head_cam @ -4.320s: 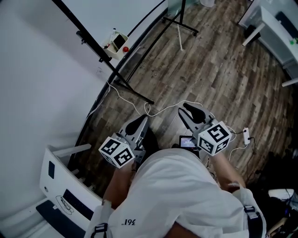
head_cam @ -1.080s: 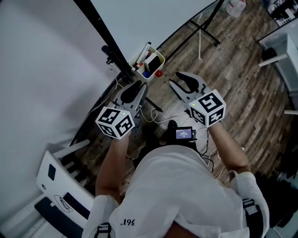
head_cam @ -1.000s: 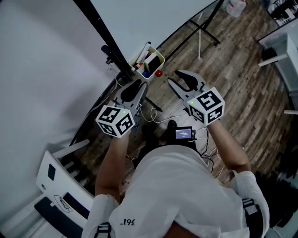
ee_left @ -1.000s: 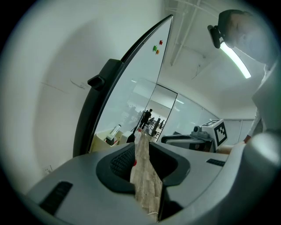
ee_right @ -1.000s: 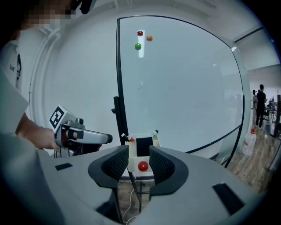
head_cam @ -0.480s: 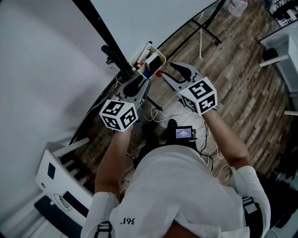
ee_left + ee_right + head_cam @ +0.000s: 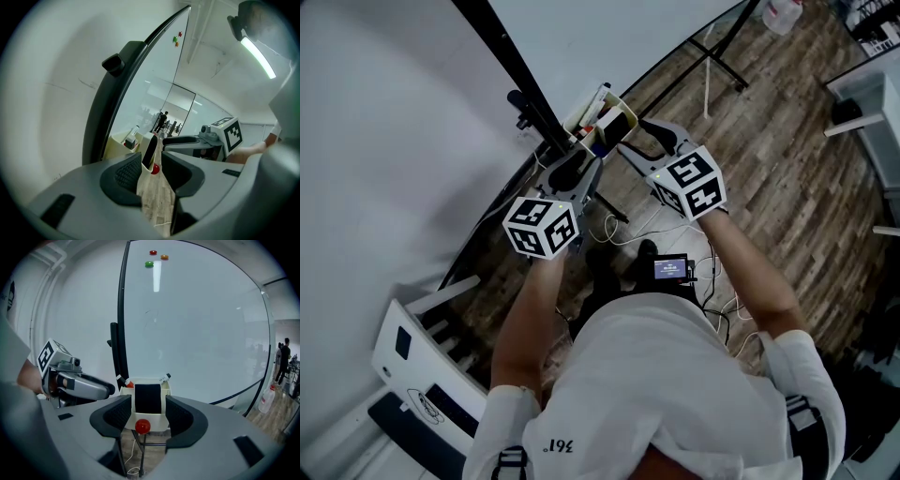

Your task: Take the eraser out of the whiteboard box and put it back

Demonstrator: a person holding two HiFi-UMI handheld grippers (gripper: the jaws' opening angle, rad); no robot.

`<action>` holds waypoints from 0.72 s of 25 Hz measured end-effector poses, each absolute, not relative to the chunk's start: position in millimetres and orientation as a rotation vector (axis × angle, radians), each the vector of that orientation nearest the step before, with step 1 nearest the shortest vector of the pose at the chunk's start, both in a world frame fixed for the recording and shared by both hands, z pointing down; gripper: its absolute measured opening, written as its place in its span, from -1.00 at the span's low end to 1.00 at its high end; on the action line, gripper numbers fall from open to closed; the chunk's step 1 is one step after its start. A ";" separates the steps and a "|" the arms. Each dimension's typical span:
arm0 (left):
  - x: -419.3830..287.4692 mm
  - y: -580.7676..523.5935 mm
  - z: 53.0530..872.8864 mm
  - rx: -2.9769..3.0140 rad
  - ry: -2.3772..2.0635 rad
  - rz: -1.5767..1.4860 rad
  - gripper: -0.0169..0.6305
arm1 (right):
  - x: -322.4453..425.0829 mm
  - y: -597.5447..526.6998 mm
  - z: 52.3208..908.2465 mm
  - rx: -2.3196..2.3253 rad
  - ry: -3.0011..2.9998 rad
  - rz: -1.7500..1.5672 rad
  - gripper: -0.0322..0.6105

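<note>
The cream whiteboard box (image 7: 598, 111) hangs on the board's stand, with the black eraser (image 7: 619, 123) standing upright inside it next to some markers. My right gripper (image 7: 635, 142) is right in front of the box, open, and its jaws have just been opening with nothing between them. In the right gripper view the eraser (image 7: 148, 398) shows in the box (image 7: 160, 421) just beyond my right gripper (image 7: 148, 412). My left gripper (image 7: 578, 165) is beside the box, open, its jaws also just widened. From my left gripper (image 7: 153, 169) the eraser (image 7: 149, 150) is seen edge-on.
A red knob (image 7: 142, 426) sits on the box's front. The whiteboard (image 7: 197, 324) and its black stand pole (image 7: 511, 70) are behind. Cables and a small screen device (image 7: 675, 269) lie on the wooden floor. A white frame (image 7: 422, 356) stands at lower left.
Both grippers moved up the head view toward the box. The right one came leftward to the box's front, and its jaws now stand wider.
</note>
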State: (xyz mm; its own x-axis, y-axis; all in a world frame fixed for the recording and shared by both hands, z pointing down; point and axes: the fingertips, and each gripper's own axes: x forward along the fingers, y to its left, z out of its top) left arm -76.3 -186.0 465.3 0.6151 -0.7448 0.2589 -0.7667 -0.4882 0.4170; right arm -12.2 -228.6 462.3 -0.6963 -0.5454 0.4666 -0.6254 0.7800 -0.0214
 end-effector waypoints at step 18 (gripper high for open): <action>-83.7 -195.1 486.3 2.303 -1.196 0.085 -0.56 | -37.3 -245.0 480.8 0.852 -2.500 0.260 -0.11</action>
